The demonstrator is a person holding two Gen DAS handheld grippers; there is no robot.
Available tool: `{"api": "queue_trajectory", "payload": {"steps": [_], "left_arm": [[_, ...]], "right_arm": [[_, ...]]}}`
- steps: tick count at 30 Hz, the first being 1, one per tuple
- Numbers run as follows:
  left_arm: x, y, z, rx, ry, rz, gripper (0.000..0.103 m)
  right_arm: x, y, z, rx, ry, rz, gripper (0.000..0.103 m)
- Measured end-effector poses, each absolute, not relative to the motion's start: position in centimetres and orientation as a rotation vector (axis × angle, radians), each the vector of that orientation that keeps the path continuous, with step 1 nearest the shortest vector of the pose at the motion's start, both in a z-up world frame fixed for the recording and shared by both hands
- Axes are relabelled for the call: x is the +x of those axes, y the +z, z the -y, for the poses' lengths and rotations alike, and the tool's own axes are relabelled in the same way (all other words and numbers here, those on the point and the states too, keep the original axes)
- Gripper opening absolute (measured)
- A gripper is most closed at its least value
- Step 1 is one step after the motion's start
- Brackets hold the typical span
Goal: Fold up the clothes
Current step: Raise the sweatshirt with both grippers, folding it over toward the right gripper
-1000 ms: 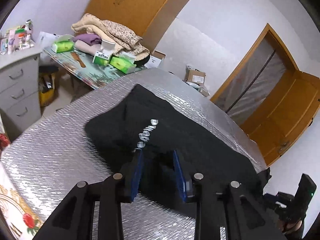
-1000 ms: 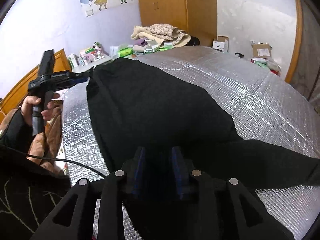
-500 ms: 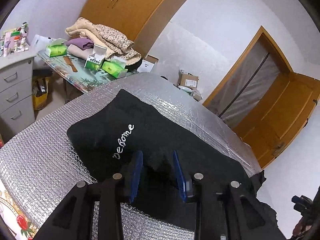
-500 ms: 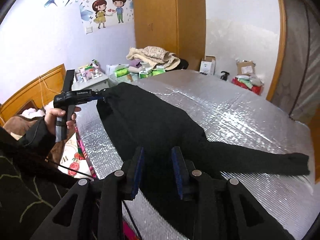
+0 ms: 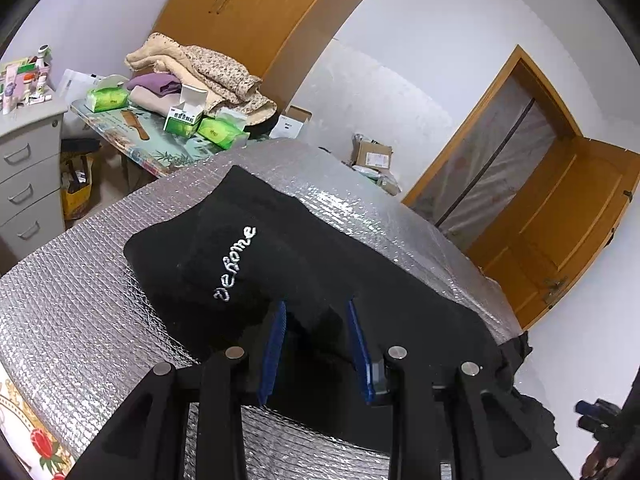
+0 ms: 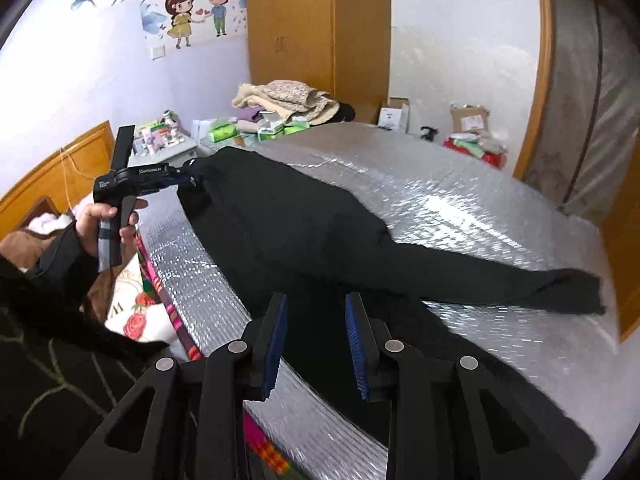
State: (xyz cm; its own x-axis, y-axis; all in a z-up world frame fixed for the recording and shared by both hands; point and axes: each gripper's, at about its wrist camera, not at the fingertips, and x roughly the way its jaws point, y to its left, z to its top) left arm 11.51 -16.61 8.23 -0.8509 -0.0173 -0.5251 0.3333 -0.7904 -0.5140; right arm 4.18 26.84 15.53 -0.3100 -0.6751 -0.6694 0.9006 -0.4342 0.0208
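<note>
A hand (image 6: 105, 220) at 9 o'clock in the right view holds the left tongs (image 6: 188, 178), which grip a corner of the black garment (image 6: 296, 224); the pads there are too small to make out. The garment lies across the silver-covered bed (image 6: 460, 208), one sleeve (image 6: 520, 284) trailing toward 3 o'clock. The right tongs (image 6: 316, 340) clamp a fold of its near edge, which runs out of frame at 6 o'clock. In the left view, cloth fills the left tongs' (image 5: 316, 344) gap, hiding the pad contact; white lettering (image 5: 234, 264) sits just ahead.
</note>
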Motion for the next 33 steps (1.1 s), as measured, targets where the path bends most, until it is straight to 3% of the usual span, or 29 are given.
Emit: {"api": "queue_trajectory", "payload": {"steps": [7,11,24,26,27,28,30,33], "left_arm": [[12.2,7.9,18.7,0.721,-2.628,-0.955,0.037],[12.2,7.9,19.7,0.7,-2.587,-1.012,0.039],[8.8,7.0,20.5,0.802,-2.493,-1.145,0.039],[8.2,6.9,20.8,0.827,-2.474,-1.159,0.038],[8.0,6.9,20.9,0.832,-2.469,-1.16,0.03],[7.6,7.0,21.0,0.84,-2.473,-1.148,0.016],[6.9,7.8,20.9,0.844,-2.509,-1.107,0.008],[6.2,10.4,20.2,0.772,-2.61,-1.026,0.006]], "right_arm": [[3.2,10.7,-20.1,0.731,-1.843,-0.572,0.031],[2.6,9.6,-17.3,0.703,-1.783,-0.641,0.043],[1.9,6.5,-12.4,0.688,-1.659,-0.782,0.043],[1.7,6.0,-12.2,0.705,-1.652,-0.781,0.043],[1.6,5.9,-12.1,0.718,-1.649,-0.773,0.042],[1.4,6.0,-12.2,0.732,-1.653,-0.757,0.039],[1.2,6.3,-12.3,0.734,-1.673,-0.741,0.004],[0.9,7.3,-12.8,0.711,-1.703,-0.708,0.004]]}}
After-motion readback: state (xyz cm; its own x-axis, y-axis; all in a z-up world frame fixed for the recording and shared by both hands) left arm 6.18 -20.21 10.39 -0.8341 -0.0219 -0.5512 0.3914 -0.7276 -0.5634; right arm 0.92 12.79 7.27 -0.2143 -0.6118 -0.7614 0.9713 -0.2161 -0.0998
